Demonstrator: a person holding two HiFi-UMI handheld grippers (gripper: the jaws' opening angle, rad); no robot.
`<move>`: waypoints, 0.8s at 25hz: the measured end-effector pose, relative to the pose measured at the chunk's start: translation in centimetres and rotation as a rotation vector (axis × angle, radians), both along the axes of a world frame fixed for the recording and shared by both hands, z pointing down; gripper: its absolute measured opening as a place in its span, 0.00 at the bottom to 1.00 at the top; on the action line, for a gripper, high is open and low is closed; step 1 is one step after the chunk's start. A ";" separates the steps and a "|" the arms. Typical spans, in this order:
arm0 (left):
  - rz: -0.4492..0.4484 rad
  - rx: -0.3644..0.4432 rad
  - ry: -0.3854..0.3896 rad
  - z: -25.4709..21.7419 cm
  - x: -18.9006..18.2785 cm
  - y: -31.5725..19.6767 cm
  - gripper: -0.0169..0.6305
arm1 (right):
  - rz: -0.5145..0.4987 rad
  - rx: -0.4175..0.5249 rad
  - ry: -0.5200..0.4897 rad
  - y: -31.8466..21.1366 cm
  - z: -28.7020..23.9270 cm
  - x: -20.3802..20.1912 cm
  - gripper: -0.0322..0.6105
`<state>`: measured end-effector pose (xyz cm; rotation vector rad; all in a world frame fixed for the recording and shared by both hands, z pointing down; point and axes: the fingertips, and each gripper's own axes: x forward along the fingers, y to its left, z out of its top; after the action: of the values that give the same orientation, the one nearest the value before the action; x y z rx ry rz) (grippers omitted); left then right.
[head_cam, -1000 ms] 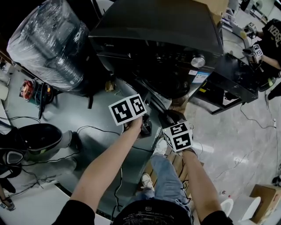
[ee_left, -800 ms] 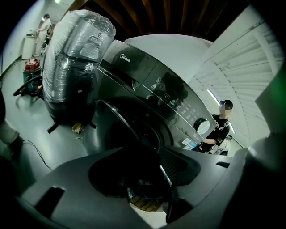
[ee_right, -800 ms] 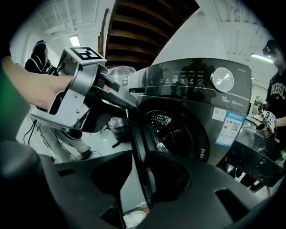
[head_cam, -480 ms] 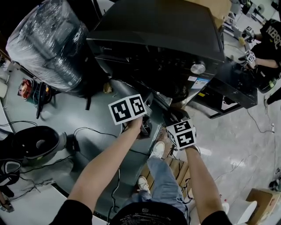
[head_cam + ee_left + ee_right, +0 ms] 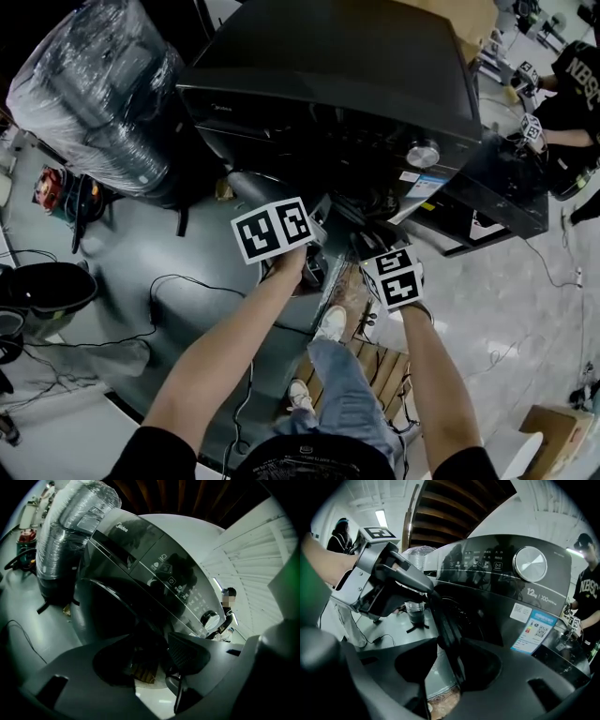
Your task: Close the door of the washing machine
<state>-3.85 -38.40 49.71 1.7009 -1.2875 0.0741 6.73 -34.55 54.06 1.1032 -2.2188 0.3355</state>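
A grey floor (image 5: 141,272) lies under a dark washing machine (image 5: 347,66). Its round door (image 5: 446,620) hangs part open at the front. The right gripper (image 5: 447,660) has just been opening its fingers, and the door's edge stands between them. The left gripper (image 5: 152,665) has its fingers a little apart, close to the door's top edge.

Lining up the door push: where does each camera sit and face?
Head view: on the head, steeply down onto the washing machine; both forearms, left gripper, right gripper, legs show.
Left gripper view: on it, along open jaws, up at the control panel.
Right gripper view: on it, along jaws just opened wider, door edge between; left gripper shows.
Shared: the dial, in all three.
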 end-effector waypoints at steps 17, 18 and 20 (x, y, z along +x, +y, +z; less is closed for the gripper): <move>0.007 0.003 0.045 0.2 1.1 -2.6 0.38 | -0.004 0.027 0.043 -4.2 0.3 1.5 0.32; 0.009 0.008 0.046 0.1 1.2 -2.9 0.38 | -0.001 0.031 0.043 -4.6 0.2 1.5 0.33; 0.008 0.013 0.049 0.0 1.3 -3.3 0.38 | 0.007 0.044 0.042 -5.2 0.0 1.5 0.33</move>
<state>-2.56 -41.70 49.73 1.7093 -1.2474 0.0286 8.19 -39.71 54.05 1.1314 -2.1956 0.2647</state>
